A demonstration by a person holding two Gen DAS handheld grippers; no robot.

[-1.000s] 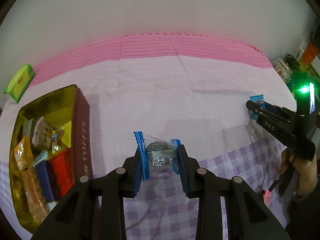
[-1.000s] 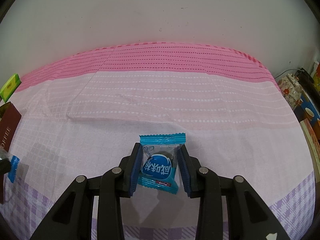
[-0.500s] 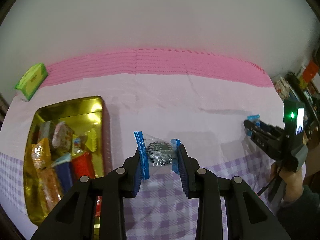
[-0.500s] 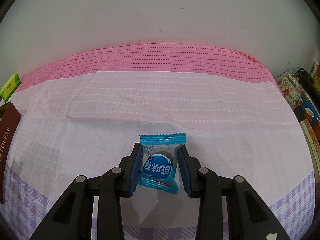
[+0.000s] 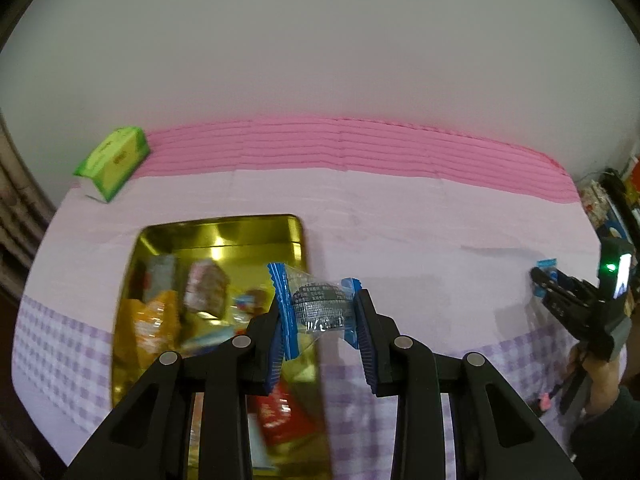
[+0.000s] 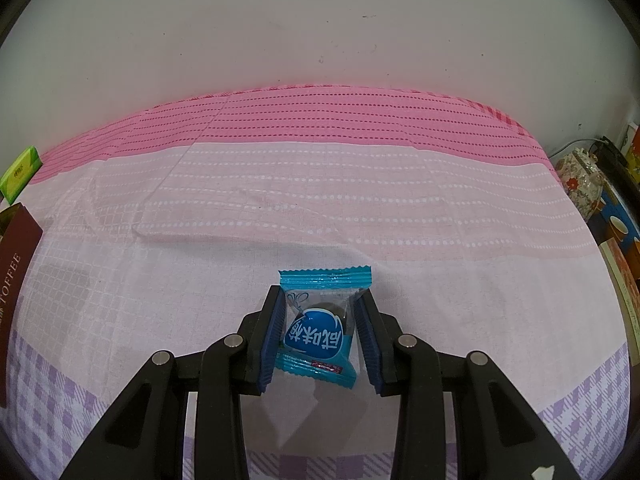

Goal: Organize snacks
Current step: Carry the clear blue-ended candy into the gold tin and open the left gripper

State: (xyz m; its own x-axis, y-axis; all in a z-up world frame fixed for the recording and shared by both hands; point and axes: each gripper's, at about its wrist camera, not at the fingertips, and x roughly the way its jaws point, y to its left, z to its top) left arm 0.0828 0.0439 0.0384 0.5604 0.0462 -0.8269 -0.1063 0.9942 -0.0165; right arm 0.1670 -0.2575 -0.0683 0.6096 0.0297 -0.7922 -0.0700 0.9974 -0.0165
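My left gripper (image 5: 320, 312) is shut on a clear candy wrapper with blue ends (image 5: 318, 309) and holds it in the air over the right edge of the gold tin (image 5: 224, 226), which holds several wrapped snacks. My right gripper (image 6: 320, 320) is shut on a teal-and-blue candy packet (image 6: 320, 330) just above the pink cloth. It also shows at the far right of the left wrist view (image 5: 546, 280).
A green box (image 5: 112, 162) lies at the back left of the table, also in the right wrist view (image 6: 20, 174). The maroon side of the tin (image 6: 14, 252) shows at the left. Clutter with a floral jar (image 6: 580, 184) stands off the right edge.
My left gripper has moved left with its candy, from beside the tin to over the tin's right edge. My right gripper has stayed still with its packet.
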